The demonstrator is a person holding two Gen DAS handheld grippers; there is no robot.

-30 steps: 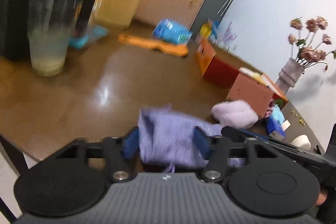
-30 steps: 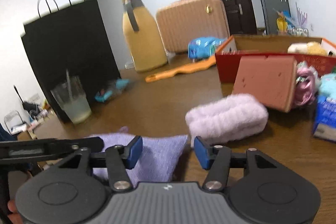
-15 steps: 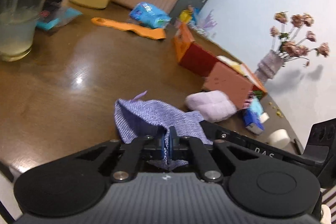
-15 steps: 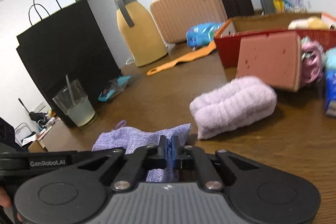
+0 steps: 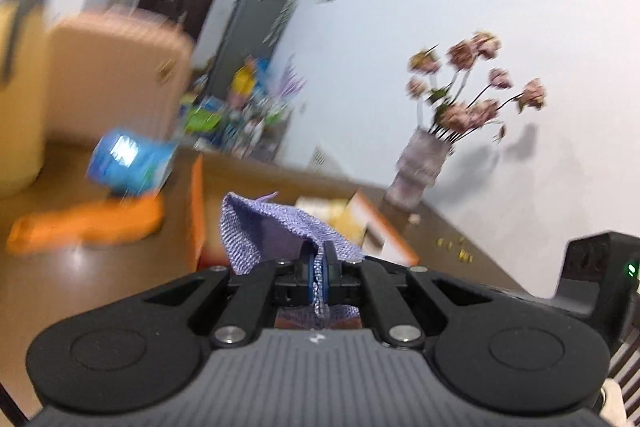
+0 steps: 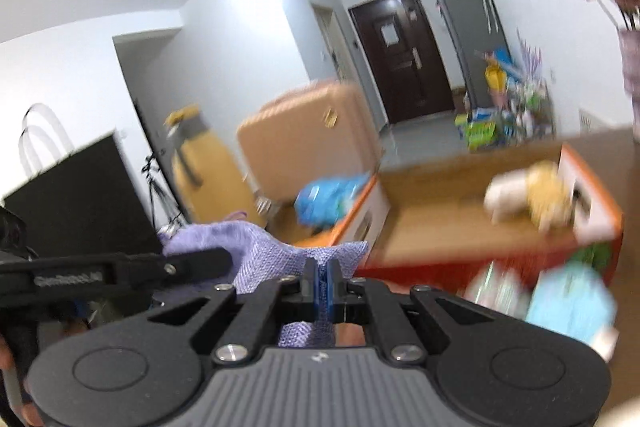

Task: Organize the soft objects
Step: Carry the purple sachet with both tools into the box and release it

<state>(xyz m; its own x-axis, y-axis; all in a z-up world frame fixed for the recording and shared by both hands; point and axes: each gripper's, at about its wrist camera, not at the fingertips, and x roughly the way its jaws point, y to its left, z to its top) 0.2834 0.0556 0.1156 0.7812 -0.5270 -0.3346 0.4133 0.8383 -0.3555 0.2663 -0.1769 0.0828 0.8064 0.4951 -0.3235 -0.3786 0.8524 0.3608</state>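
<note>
A purple knitted cloth (image 5: 264,227) hangs between both grippers, lifted off the brown table. My left gripper (image 5: 318,267) is shut on one edge of it. My right gripper (image 6: 322,279) is shut on another edge of the same cloth (image 6: 256,247), and the left gripper's body (image 6: 100,275) shows at the left of the right wrist view. An open orange cardboard box (image 6: 592,203) lies ahead on the table with a yellow and white plush toy (image 6: 528,191) inside. The box also shows in the left wrist view (image 5: 197,203).
A blue packet (image 5: 128,163) and an orange strip (image 5: 84,223) lie on the table to the left. A vase of pink flowers (image 5: 420,163) stands at the right. A black paper bag (image 6: 76,195), a yellow flask (image 6: 192,171) and a beige suitcase (image 6: 304,143) stand behind. Light blue packets (image 6: 568,303) lie near right.
Both grippers closed on the purple cloth and have lifted it off the table, moving toward the orange box. The pink towel roll has dropped out of view. Both views are now blurred.
</note>
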